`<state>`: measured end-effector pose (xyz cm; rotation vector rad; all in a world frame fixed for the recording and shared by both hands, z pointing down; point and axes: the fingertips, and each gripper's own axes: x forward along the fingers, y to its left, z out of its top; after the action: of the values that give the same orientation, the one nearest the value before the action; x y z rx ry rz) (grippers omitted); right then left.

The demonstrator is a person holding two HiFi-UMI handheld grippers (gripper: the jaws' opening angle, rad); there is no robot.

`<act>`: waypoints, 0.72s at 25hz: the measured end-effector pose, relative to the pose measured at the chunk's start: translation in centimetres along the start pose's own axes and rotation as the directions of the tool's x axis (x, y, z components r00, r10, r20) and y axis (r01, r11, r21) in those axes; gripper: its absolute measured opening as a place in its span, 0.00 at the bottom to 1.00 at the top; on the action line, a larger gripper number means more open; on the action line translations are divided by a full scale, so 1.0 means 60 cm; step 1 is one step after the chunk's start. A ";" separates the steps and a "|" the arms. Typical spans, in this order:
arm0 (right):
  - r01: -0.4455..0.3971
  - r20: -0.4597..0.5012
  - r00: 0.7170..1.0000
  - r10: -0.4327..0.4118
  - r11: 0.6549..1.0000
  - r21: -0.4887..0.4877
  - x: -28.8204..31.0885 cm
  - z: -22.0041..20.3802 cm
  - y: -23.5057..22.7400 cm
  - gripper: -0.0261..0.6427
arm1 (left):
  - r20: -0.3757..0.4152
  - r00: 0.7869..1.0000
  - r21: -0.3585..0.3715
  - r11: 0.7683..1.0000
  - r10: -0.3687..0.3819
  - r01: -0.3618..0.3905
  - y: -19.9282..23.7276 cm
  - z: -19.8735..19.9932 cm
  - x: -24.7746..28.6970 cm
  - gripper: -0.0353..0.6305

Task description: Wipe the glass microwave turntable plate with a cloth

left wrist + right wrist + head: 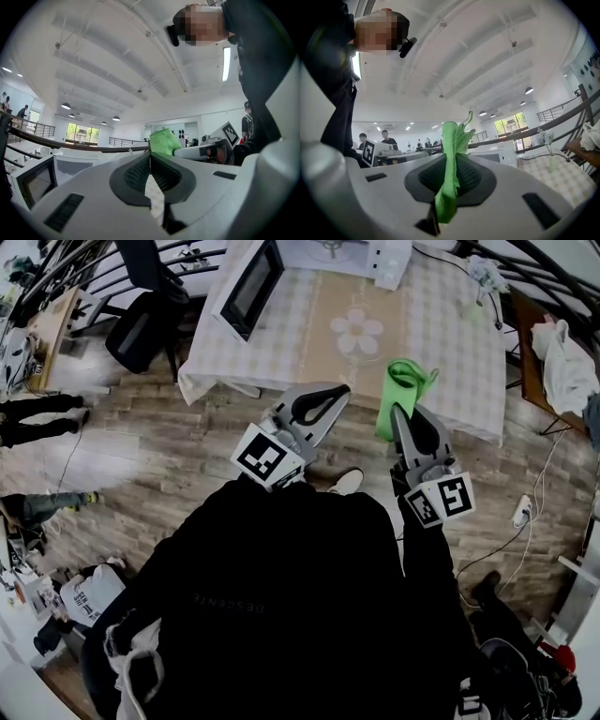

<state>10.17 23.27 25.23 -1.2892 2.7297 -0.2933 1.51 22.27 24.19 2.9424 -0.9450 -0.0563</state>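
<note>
Over a wood-plank floor [141,427] stands one table [450,352] in a checked tablecloth, bearing one white microwave [380,261] with its door [251,289] swung open. Two grippers hover before it: the left gripper [339,390] is pressed together and empty, while the right gripper [399,411] clamps the single green cloth [403,381], which sticks out past its tips. The turntable plate cannot be made out.

- Microwave [349,257] up top: sliced by the picture's edge, only a front strip and its swung-out door [251,289] show, and the inside is out of sight.
- Green cloth [401,397]: its lower end is lost between the right tongs [401,413], pinched tight.
- Tabletop [459,352]: the near edge is partly covered by the cloth and both tongs.
- Left tongs [343,390], jaws together: the rear end is buried under the person's black top [281,606].
- People [386,137] far off in the right gripper view: too small to make out.
</note>
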 end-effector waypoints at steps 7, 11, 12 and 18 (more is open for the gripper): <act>-0.051 -0.011 0.999 0.051 0.999 -0.014 -0.029 -0.005 -0.020 0.12 | 0.013 1.000 0.048 0.999 0.019 -0.019 -0.034 -0.004 0.032 0.09; -0.066 -0.014 0.998 0.066 0.998 -0.007 -0.028 -0.007 -0.041 0.12 | 0.008 0.999 0.047 0.998 0.038 -0.038 -0.039 -0.006 0.046 0.09; -0.067 -0.014 0.998 0.067 0.998 -0.003 -0.026 -0.008 -0.044 0.12 | 0.005 0.999 0.045 0.998 0.039 -0.039 -0.039 -0.007 0.047 0.09; -0.065 -0.035 0.997 0.065 0.998 0.001 0.008 -0.015 -0.064 0.12 | 0.009 0.999 0.028 0.999 0.045 -0.046 -0.004 -0.014 0.063 0.09</act>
<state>12.60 20.63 26.96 -1.2041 2.7937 -0.3125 4.76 20.32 24.94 2.9465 -1.0217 -0.0543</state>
